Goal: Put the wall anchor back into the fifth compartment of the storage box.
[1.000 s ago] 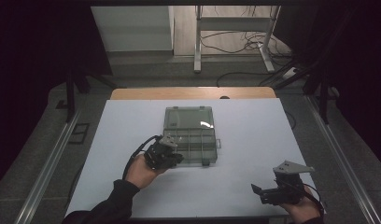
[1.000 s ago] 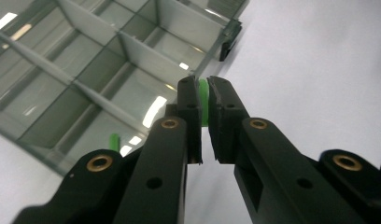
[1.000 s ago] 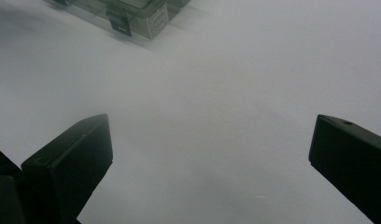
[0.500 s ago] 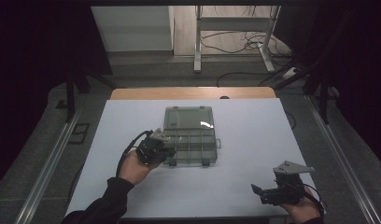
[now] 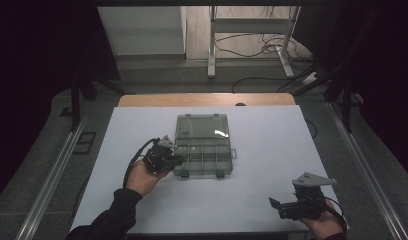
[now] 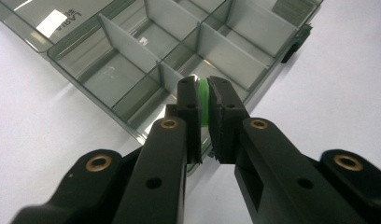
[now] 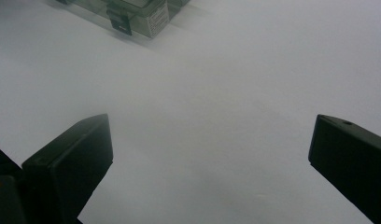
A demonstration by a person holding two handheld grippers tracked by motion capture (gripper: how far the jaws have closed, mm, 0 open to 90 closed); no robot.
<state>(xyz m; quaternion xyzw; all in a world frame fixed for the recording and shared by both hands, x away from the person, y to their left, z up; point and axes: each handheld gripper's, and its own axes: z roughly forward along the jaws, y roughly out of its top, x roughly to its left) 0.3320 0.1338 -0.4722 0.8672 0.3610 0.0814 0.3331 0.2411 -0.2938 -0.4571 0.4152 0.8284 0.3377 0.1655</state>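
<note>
An open, clear grey compartment box point(image 5: 204, 152) lies mid-table, its lid folded back toward the far side. My left gripper point(image 5: 174, 159) sits at the box's near left corner. In the left gripper view its jaws point(image 6: 205, 100) are shut on a small green piece point(image 6: 203, 100), held just over the box's point(image 6: 146, 60) near-edge compartments, which look bare. My right gripper point(image 5: 279, 207) rests near the table's front right corner, well away from the box. Its jaws stand wide open point(image 7: 207, 154) with only white tabletop between them.
The white tabletop point(image 5: 272, 145) has a wooden strip along its far edge. The box's black latches point(image 7: 118, 23) face the near side. Metal rails run along both sides of the table; cables and a desk frame lie on the floor beyond.
My left hand has shifted right and a little farther away, bringing the left gripper up to the box's near left corner. The right hand has stayed put.
</note>
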